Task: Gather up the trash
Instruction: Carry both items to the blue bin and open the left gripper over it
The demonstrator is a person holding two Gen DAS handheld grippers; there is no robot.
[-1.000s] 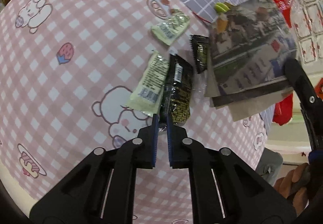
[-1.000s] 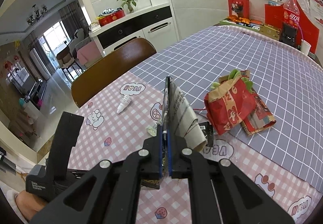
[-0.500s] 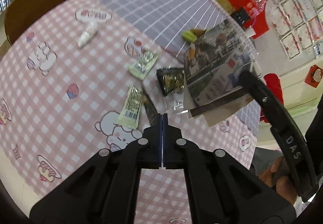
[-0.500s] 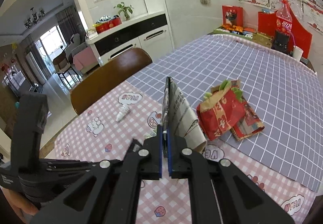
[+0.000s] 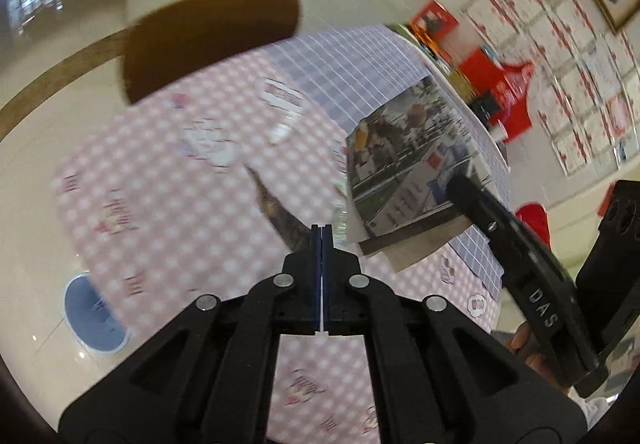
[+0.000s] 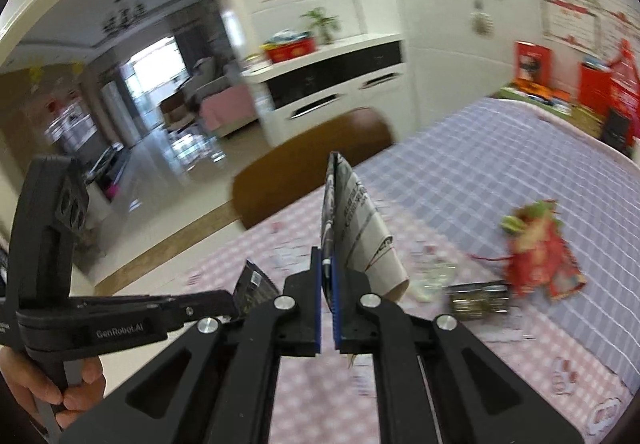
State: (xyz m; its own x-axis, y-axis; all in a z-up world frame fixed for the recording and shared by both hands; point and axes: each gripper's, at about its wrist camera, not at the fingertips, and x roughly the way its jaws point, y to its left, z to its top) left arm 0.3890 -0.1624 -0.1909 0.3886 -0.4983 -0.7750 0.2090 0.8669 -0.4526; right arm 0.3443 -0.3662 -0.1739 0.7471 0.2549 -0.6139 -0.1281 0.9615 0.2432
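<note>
My left gripper [image 5: 322, 234] pinches a dark crinkled foil wrapper [image 5: 280, 209] above the pink checked tablecloth [image 5: 168, 179]; my right gripper [image 6: 327, 276] clamps folded newspaper [image 6: 356, 219] — I'd keep both 2 grips firm while carrying.

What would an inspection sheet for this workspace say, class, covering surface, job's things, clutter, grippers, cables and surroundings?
Surface: table under a pink checked cloth near and a grey grid cloth beyond.
Job's things: dark snack wrapper pinched in the left gripper; folded newspaper clamped upright in the right gripper; another dark wrapper and a clear wrapper lie on the cloth.
Clutter: red paper bag on the grey cloth; small white tube on the pink.
Grippers: both shut on their loads.
Cables: nothing seen.
Surroundings: brown chair, white cabinet, blue bin on the floor.
</note>
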